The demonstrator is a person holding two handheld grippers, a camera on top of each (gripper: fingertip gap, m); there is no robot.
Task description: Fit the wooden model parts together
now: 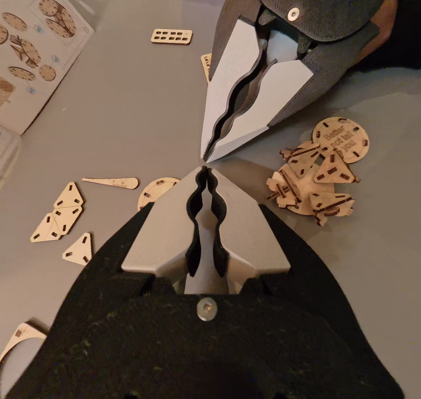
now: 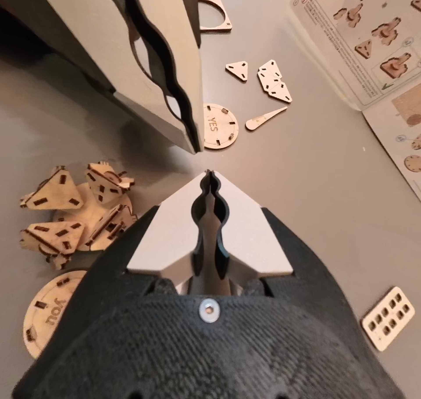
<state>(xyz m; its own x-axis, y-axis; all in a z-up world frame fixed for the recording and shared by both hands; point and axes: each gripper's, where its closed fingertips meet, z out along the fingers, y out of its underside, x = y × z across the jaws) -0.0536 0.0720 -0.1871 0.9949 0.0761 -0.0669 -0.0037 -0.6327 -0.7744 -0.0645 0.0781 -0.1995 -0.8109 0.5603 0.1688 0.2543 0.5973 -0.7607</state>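
My left gripper (image 1: 205, 168) is shut, its black pads meeting at the tips with nothing between them. My right gripper (image 2: 210, 172) is shut in the same way. The two point at each other, tips a small gap apart, just above the grey table (image 1: 127, 105). The right gripper also shows in the left wrist view (image 1: 206, 157), and the left gripper in the right wrist view (image 2: 196, 150). A partly built wooden assembly of slotted triangles (image 1: 312, 183) lies beside both tips and also shows in the right wrist view (image 2: 75, 210). A round wooden disc (image 2: 222, 128) lies just beyond the left gripper's tips.
Loose wooden parts lie about: a pointer (image 1: 114, 183), flat triangles (image 1: 66, 208), a slotted rectangle (image 1: 172, 37), an engraved disc (image 1: 341, 139) and a piece with round holes (image 2: 214, 12). An instruction sheet (image 2: 364, 34) lies at the table's side. Only a small space, under 4 cm, lies between the two pairs of fingers. From either gripper's tips it is about 5 cm to the round wooden disc (image 2: 222, 128).
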